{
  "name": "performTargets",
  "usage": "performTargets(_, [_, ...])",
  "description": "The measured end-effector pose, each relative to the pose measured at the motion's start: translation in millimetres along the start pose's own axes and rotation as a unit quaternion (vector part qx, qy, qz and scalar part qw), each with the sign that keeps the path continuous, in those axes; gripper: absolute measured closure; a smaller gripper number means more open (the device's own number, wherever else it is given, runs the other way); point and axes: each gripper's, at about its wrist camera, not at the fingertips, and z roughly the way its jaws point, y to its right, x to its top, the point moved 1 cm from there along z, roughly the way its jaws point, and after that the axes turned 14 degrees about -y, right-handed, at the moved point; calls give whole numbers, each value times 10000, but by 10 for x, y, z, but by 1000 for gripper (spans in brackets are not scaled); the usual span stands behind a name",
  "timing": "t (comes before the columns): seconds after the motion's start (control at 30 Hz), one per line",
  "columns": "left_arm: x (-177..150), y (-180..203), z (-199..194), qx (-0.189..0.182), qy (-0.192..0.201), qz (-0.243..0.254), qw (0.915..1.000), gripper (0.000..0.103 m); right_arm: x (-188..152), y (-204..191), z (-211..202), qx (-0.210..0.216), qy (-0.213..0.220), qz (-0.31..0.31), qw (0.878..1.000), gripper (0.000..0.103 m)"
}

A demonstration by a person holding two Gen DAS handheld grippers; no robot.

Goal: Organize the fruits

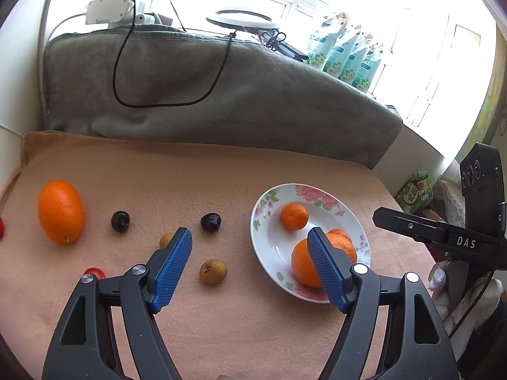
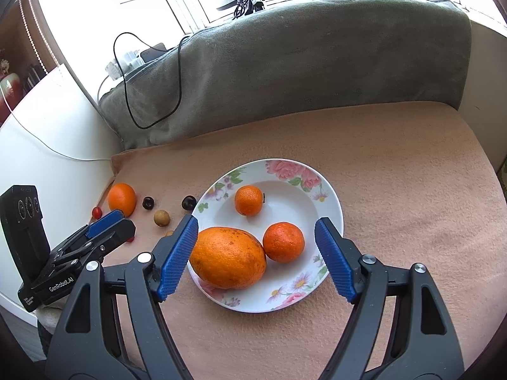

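Both my tongs are spread and empty: left tongs (image 1: 250,266) over the peach-cloth tabletop (image 1: 221,171) near a brown longan (image 1: 213,271), right tongs (image 2: 256,253) over the white floral plate (image 2: 329,196) holding a large orange (image 2: 228,257) and two small mandarins (image 2: 283,242).

Seen from the left wrist, the left gripper's (image 1: 250,266) right finger (image 1: 326,269) covers part of the big orange (image 1: 301,266) on the plate (image 1: 269,247) and nearly all of the mandarin (image 1: 343,233) behind it. Left of the plate, the other finger (image 1: 172,266) hides part of a longan (image 1: 165,240) and a cherry tomato (image 1: 95,273). At the far left edge, a red fruit (image 1: 1,228) is cut off. From the right wrist, a brown fruit (image 2: 169,233) left of the plate barely shows.
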Motion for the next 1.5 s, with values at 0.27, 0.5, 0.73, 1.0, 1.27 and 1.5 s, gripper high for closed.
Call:
performTargets(0.27, [-59,-254,-163,194,152,-179,9995,27,53,-236,20,-20,72,-258,9996,24])
performTargets(0.5, [-154,-535,-308,378,249,-367,9983,27,145,-516,75,102,42,-485,9988,24])
performTargets(0.73, [-240,-898,-443,572,338,-655,9956,27,279,-824,244,302,-98,-703,9970,24])
performTargets(1.0, [-327,-1287,-508,724,387,-1008,9915,27,422,-1210,522,336,-365,-1104,9926,24])
performTargets(1.27, [-363,-1556,-498,719,401,-1269,9885,27,527,-1508,832,574,-662,-1226,9886,24])
performTargets(1.5, [-345,-1724,-397,584,350,-1416,9876,27,640,-1754,1124,765,-954,-1295,9840,24])
